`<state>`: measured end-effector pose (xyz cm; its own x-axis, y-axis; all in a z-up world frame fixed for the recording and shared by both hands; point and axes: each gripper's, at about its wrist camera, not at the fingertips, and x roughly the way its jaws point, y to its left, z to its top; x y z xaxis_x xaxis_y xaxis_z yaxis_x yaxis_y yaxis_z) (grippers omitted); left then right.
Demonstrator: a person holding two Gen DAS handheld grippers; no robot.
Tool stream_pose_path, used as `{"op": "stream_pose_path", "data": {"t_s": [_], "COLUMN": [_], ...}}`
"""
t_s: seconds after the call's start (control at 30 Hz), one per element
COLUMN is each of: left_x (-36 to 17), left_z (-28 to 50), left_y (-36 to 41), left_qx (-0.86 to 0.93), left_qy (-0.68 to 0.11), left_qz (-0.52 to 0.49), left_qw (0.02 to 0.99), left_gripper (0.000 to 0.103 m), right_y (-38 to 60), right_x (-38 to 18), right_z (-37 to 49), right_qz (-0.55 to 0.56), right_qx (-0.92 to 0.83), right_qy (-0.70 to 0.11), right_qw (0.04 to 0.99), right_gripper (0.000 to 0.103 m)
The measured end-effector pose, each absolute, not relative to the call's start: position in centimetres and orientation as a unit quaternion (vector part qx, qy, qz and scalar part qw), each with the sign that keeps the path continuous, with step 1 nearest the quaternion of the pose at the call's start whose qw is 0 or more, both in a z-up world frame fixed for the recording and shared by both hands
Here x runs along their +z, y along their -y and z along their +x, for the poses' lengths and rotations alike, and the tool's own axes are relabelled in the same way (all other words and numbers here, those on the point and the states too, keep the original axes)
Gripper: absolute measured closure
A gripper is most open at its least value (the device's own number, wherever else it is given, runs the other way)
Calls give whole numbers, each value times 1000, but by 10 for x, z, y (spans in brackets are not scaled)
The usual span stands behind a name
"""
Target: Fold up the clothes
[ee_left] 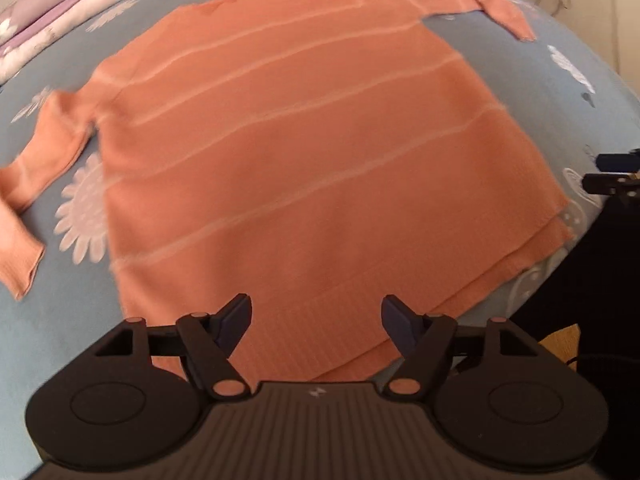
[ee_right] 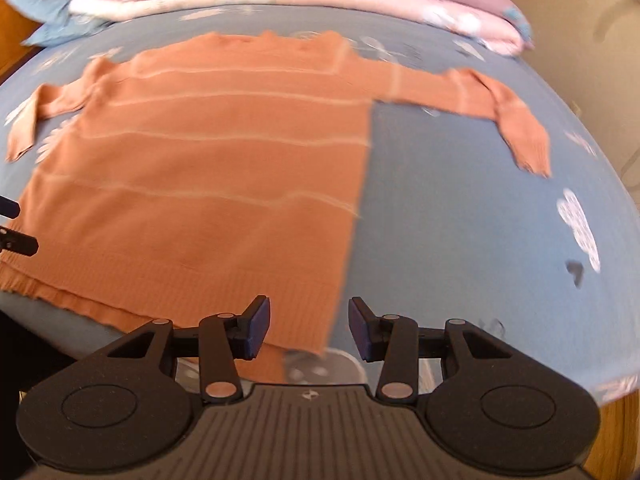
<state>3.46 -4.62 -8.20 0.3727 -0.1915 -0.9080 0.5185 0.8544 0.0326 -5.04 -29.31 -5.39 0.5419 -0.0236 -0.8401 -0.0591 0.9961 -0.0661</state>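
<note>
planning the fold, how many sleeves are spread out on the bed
2: left sleeve bent down beside the sweater, right sleeve stretched out with the cuff angled down. Neither is folded in.

Warm even light, soft shadows; motion blur both views, heavy fisheye bend w/ dark corners.

I held the left gripper (ee_left: 316,320) level with its jaws spread wide; the right gripper (ee_right: 309,328) sat alongside, jaws parted and gripping nothing.
</note>
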Motion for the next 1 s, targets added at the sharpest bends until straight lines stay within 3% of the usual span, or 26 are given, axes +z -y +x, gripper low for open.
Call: {"op": "stream_pose_path", "data": {"t_s": [0.37, 0.57, 0.63, 0.7, 0.73, 0.8, 1.0], "left_x": [-94, -120, -128, -121, -116, -108, -82], "left_z": [-9, -26, -23, -9, -2, 12, 54], "left_y": [228, 266, 271, 265, 261, 254, 233], "left_qx": [-407, -439, -436, -427, -421, -410, -369], "left_qy": [-368, -323, -317, -338, -348, -369, -423], "left_qz": [357, 472, 495, 457, 436, 393, 258], "left_qw": [756, 693, 681, 704, 715, 736, 786], "left_gripper": [34, 50, 60, 67, 79, 89, 93], "right_y": [331, 332, 334, 337, 339, 342, 348], "right_x": [-50, -61, -63, -66, -67, -71, -79], "right_z": [-79, -83, -85, -86, -87, -88, -88], "right_qz": [19, 29, 46, 61, 67, 72, 74], "right_qx": [32, 47, 52, 58, 61, 66, 76], "right_qy": [-464, -475, -472, -471, -472, -474, -479], "right_qw": [885, 879, 879, 878, 877, 875, 871], "right_gripper": [48, 48, 48, 48, 48, 48, 48]}}
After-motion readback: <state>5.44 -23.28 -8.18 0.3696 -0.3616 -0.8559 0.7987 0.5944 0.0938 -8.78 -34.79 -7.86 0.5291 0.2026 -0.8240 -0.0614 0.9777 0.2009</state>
